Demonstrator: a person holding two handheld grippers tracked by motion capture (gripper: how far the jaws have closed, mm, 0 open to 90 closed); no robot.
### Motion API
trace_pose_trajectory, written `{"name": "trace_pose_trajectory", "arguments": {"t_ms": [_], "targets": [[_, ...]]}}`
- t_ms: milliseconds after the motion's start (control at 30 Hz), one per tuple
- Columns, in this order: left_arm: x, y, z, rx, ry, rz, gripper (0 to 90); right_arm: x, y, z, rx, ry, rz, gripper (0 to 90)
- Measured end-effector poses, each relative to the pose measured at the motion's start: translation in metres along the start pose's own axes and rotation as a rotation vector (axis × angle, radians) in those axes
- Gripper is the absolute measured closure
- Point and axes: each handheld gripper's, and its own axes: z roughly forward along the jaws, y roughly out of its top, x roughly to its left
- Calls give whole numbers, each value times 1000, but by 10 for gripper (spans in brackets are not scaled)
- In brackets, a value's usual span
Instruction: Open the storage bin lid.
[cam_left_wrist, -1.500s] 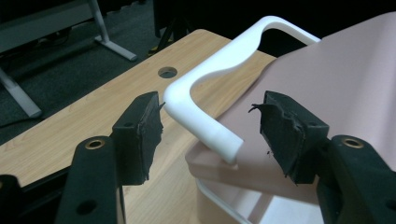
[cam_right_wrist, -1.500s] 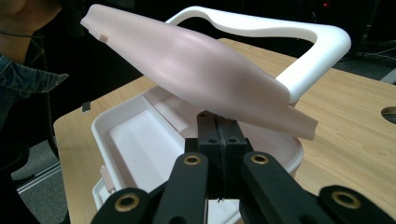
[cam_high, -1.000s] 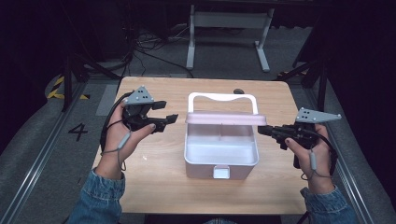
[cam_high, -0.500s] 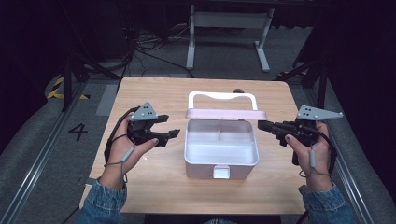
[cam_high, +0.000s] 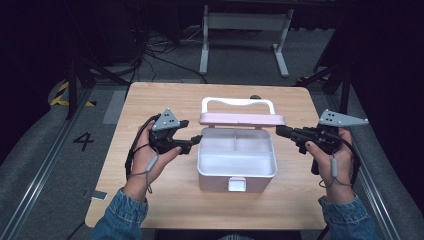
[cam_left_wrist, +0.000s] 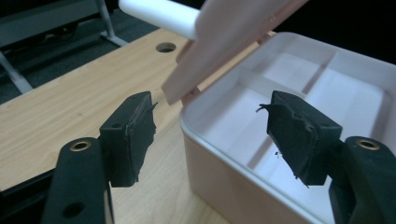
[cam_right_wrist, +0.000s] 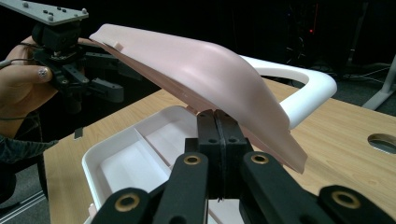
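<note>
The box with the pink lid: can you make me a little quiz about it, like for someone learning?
1. True or false: the lid of the box is raised.
2. Which gripper has its jaws shut: A) left gripper B) right gripper?
3. What colour is the handle on the lid?

Key: 1. True, it tilts up over the white, divided inside. 2. B, they are pressed together under the lid's edge, while the left gripper's jaws stand apart by the box's corner. 3. White.
</note>
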Motion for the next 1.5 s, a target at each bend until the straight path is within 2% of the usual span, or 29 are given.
{"name": "trace_pose_trajectory", "arguments": {"t_ms": [100,200,433,567,700,1067,1233,1300,1367,1433,1500], "targets": [[1,7,4,-25,13,6,319,0,0,0,0,0,2,900],[0,10,5,-37,11,2,317,0,0,0,-4,0,2,900],[-3,25,13,-76,15,28,318,-2,0,-1,-12,-4,13,900],[-4,30,15,-91,14,29,322,-2,0,-1,-19,-8,12,900],[-6,35,17,-97,18,61,315,-3,1,0,-27,-12,9,900],[-10,50,18,-150,5,88,342,-6,1,0,-39,-22,14,900],[-12,54,16,-166,-6,93,426,-5,2,0,-40,-23,11,900],[-12,56,16,-171,-2,111,482,-5,2,-1,-42,-25,9,900],[-12,57,15,-187,-4,112,542,-5,2,-1,-43,-26,6,900],[-13,57,14,-182,-5,117,597,-5,2,-1,-43,-28,3,900],[-12,58,14,-183,-3,118,615,-4,2,-1,-43,-27,7,900]]}}
